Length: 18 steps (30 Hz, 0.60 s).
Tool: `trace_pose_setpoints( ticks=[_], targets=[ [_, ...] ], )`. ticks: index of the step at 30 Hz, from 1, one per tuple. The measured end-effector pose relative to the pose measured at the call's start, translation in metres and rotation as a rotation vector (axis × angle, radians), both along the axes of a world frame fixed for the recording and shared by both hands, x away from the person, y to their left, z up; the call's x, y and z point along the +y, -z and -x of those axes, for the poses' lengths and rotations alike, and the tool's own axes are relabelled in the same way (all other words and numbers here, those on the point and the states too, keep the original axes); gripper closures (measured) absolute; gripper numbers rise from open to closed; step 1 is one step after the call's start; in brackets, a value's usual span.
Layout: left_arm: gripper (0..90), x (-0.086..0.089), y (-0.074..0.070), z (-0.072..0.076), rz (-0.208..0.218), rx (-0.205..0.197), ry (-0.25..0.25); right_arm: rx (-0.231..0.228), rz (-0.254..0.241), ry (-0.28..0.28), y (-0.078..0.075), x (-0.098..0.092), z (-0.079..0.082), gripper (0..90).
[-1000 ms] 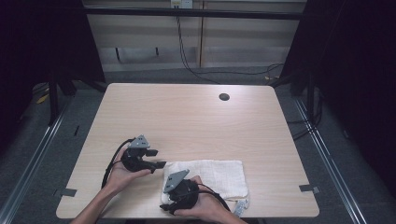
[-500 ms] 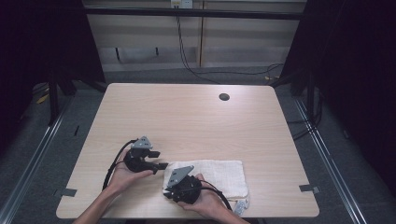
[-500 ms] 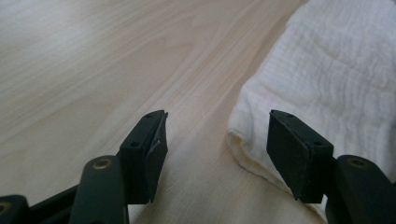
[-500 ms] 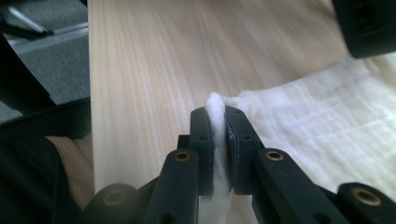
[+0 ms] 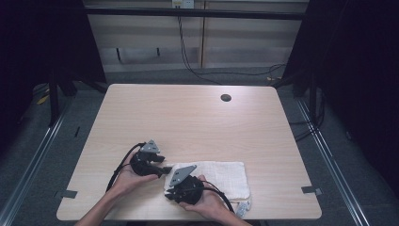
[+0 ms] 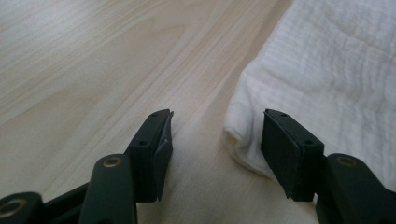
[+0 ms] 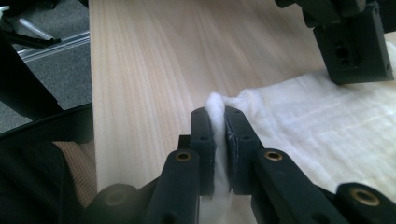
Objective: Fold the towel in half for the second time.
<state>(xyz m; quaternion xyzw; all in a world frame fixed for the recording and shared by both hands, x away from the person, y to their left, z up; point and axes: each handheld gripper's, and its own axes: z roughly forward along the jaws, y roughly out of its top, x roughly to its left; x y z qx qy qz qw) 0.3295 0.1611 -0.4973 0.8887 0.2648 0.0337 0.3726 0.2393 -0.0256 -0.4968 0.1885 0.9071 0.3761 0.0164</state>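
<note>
The right gripper has its jaws clamped on a pinched-up fold at the edge of the white towel. The left gripper has just been closing a little, jaws apart, with the towel's corner between them, touching one pad. Beyond both, the towel lies flat on the bench.

The right gripper and hand cover the white towel's near-left corner; forearms run off the bottom edge.
</note>
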Motion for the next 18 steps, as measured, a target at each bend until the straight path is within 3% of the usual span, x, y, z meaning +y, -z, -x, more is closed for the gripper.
trace_pose_setpoints(
  ticks=[3, 6, 7, 9, 10, 11, 14, 18],
  targets=[
    [45.2, -0.002, 0.001, -0.001, 0.006, -0.007, -0.004, -0.003, 0.000, 0.001, 0.000, 0.000, 0.001, 83.3],
    [55.9, -0.002, 0.000, -0.004, 0.004, -0.004, -0.009, -0.012, -0.002, 0.004, 0.000, 0.000, 0.001, 83.5],
    [58.0, -0.005, 0.000, -0.003, 0.007, 0.000, 0.024, -0.026, -0.006, 0.009, 0.001, 0.001, 0.003, 83.4],
    [63.4, -0.006, 0.000, -0.001, 0.006, 0.003, 0.039, -0.033, -0.008, 0.009, 0.002, 0.001, 0.004, 83.5],
    [63.4, -0.008, -0.001, 0.001, -0.004, -0.002, 0.056, -0.039, -0.003, 0.009, 0.001, 0.002, 0.004, 83.5],
    [70.1, -0.011, -0.002, 0.002, -0.030, -0.010, 0.060, -0.030, -0.007, 0.013, 0.001, 0.002, 0.003, 83.6],
    [82.4, -0.013, -0.002, 0.003, -0.012, 0.006, 0.073, -0.018, -0.017, 0.017, 0.002, 0.001, 0.002, 83.9],
    [84.6, -0.008, -0.001, 0.001, 0.007, 0.023, 0.082, -0.038, -0.028, 0.014, 0.003, 0.000, 0.005, 84.4]
  ],
)
